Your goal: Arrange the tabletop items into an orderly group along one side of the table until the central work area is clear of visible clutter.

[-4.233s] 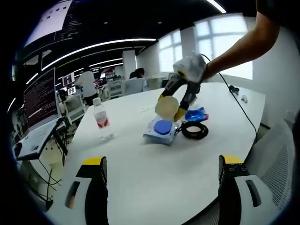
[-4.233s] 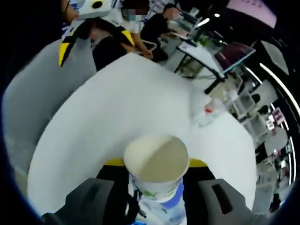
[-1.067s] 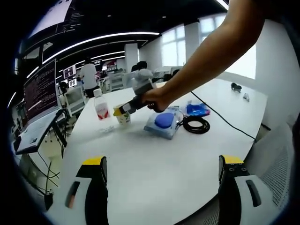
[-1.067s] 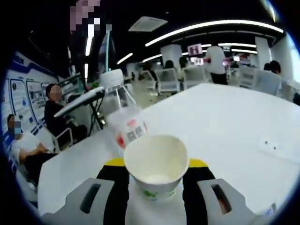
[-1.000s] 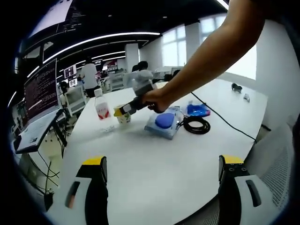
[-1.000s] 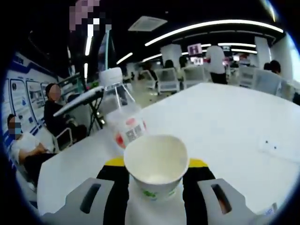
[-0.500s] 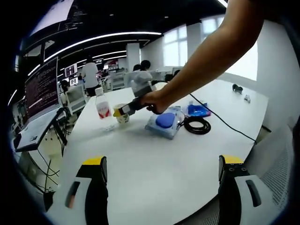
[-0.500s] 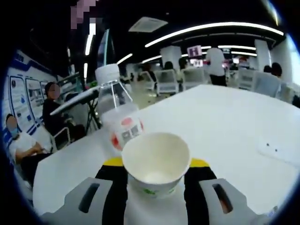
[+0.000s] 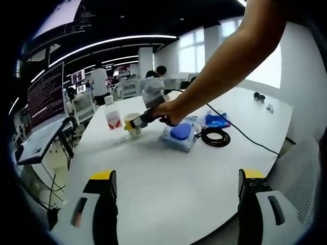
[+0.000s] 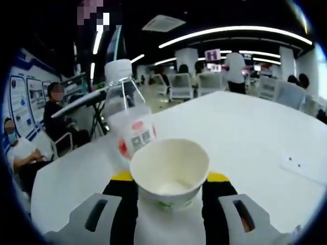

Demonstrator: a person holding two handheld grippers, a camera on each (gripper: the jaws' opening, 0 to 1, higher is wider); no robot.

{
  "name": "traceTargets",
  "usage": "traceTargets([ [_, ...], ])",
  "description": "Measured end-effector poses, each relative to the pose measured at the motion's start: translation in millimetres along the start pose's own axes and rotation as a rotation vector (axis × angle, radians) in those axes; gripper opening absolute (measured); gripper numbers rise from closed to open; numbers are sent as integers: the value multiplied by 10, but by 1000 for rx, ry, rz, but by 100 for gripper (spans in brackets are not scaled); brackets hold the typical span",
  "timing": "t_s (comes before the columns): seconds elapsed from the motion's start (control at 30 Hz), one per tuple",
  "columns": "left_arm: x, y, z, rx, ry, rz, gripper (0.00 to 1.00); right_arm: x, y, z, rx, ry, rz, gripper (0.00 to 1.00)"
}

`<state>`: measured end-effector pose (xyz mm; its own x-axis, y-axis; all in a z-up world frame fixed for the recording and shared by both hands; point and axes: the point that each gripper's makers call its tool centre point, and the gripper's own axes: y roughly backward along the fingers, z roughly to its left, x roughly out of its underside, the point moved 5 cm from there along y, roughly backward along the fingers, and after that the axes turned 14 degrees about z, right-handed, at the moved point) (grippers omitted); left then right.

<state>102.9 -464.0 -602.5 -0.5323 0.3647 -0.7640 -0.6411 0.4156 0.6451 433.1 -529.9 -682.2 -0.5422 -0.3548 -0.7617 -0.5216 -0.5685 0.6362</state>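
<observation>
Meanwhile, the right gripper (image 10: 169, 178) gripped the paper cup (image 10: 169, 172) just beside the water bottle (image 10: 126, 127).
Far across the white table (image 9: 168, 178), the blue box (image 9: 179, 135) and black cable coil (image 9: 214, 137) sat together; the left gripper (image 9: 176, 189) stood wide apart, holding nothing.

I see a matt paper cup (image 10: 169, 173) with a smooth white inside; a clear, glossy plastic bottle (image 10: 126, 122) with a paper label; a smooth, matt white table (image 9: 168, 173); a black rubbery cable coil (image 9: 215, 137).
</observation>
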Motion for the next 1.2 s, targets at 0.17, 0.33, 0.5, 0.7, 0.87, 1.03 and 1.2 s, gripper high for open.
traceTargets([
  [0.17, -3, 1, -1, -1, 0, -2, 100, 4, 11, -29, 8, -7, 8, 46],
  [0.33, -3, 1, -3, 0, -1, -3, 100, 14, 12, -45, 6, -16, 10, 47],
  [0.5, -6, 4, -3, -1, -2, -6, 100, 30, 36, -34, 3, -19, 16, 48],
  [0.7, -12, 4, -9, 0, -7, -8, 100, 91, 100, -50, 5, -26, 20, 54],
  [0.87, -18, 8, -10, 1, -9, -12, 100, 138, 245, -9, 2, -25, 18, 60],
  [1.03, -21, 6, -19, 3, -19, -11, 100, 200, 390, 41, -3, -10, 35, 67],
  [1.2, -23, 6, -22, 4, -24, -12, 100, 245, 545, 69, -13, -12, 36, 73],
])
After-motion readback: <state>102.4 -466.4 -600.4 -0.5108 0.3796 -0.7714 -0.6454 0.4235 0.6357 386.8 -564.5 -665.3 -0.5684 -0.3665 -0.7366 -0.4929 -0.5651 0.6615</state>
